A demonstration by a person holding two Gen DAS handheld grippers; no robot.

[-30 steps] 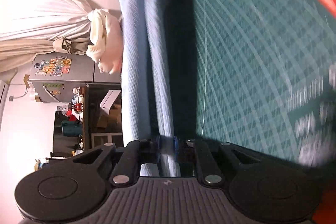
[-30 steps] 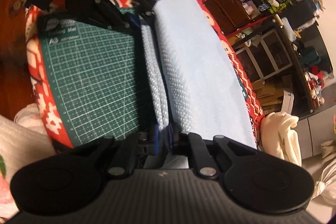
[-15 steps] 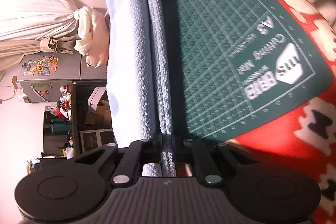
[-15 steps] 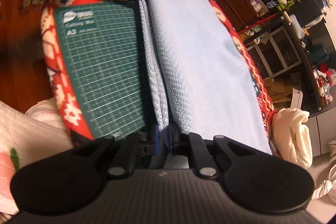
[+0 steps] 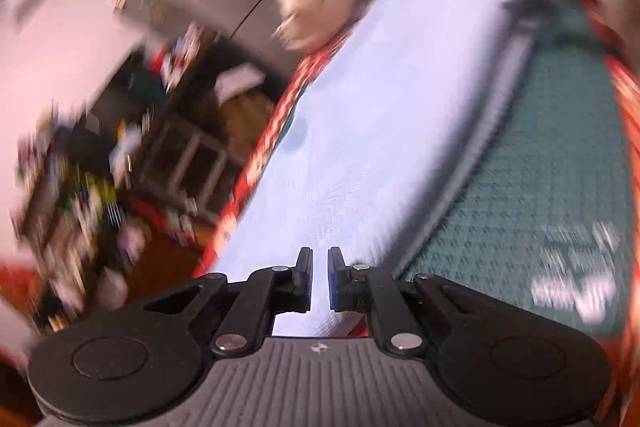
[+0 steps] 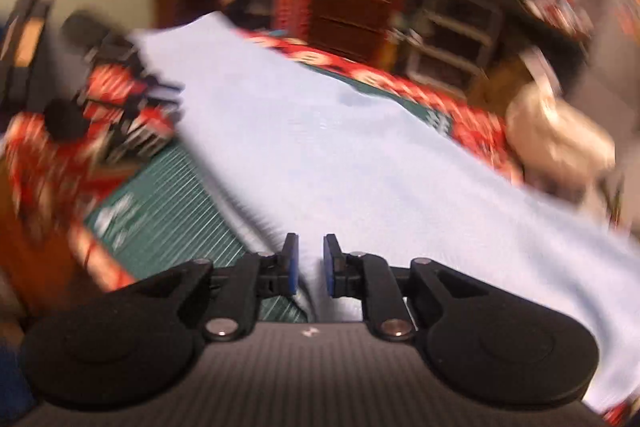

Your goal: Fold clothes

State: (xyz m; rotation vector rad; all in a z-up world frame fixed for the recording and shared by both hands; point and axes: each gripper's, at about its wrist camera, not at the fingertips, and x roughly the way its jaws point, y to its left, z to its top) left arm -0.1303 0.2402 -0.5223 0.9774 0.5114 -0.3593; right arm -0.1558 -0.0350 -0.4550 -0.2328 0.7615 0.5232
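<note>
Both hand-held grippers parted above a light blue knitted cloth lying doubled on the desk.

The left hand-held gripper (image 5: 319, 279) and the right hand-held gripper (image 6: 307, 265) each show a gap between the blue pads, with nothing clamped. Just beyond them the light blue knitted cloth (image 5: 384, 115) lies flat, its layered edge running along the green gridded cutting mat (image 5: 532, 187), over a red patterned desk cover (image 6: 472, 115). A cream bundle of fabric (image 6: 556, 131) sits past the desk's far edge. At least one fold appears laid; whether further folds remain, blurred views do not settle.
</note>
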